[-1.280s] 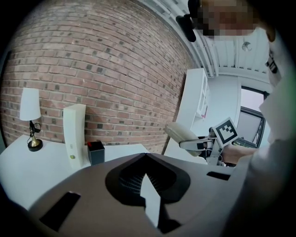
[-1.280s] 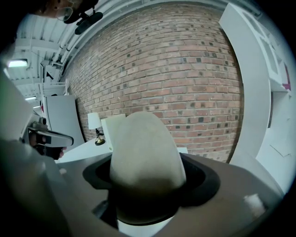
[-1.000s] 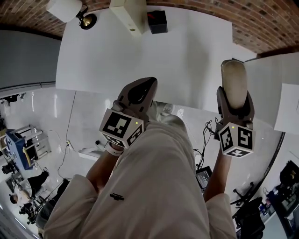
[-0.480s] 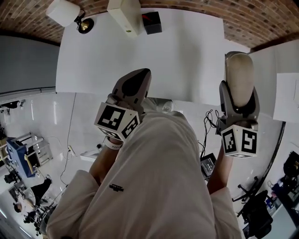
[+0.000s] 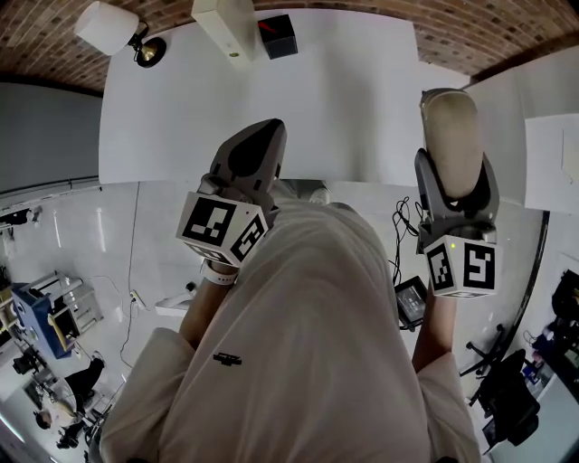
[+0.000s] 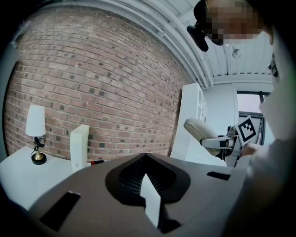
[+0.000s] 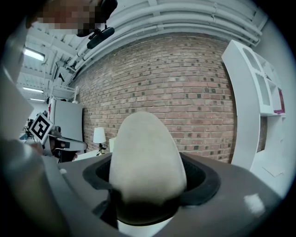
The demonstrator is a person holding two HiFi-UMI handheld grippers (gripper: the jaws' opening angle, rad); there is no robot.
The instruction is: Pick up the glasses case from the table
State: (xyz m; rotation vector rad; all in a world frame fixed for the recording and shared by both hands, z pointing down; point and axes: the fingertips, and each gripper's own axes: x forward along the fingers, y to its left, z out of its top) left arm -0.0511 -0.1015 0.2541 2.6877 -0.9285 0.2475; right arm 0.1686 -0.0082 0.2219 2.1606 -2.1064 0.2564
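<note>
**Glasses case** (image 5: 452, 136): one piece, a long rounded oval with a plain, matt, pale beige shell. No print or catch shows. Its long axis runs along the jaws of your right gripper (image 5: 455, 185). The rounded free end points away from you, toward the far side of the white table (image 5: 344, 108). From your head it sits over the table's right edge. The left gripper view shows the case (image 6: 200, 129) held up in the air, off the table, tilted a little upward.

**Right gripper** (image 7: 148, 178): closed on the case (image 7: 147, 157). The near end of the case is seated deep between the jaws, which hug its two long sides. Most of its length stands out past them. The dark rim of the gripper rings the base of the case.

**Left gripper** (image 5: 261, 137): you hold it at the table's near edge, well apart from the case. In its own view the left gripper (image 6: 145, 159) has its jaws drawn together to a point, with nothing between them.

**On the table, far edge:**
- A lamp (image 5: 113, 27) stands at the left corner.
- A white upright box (image 5: 226, 27) stands next along the edge.
- A black box (image 5: 276, 34) stands just beside the white one.
</note>
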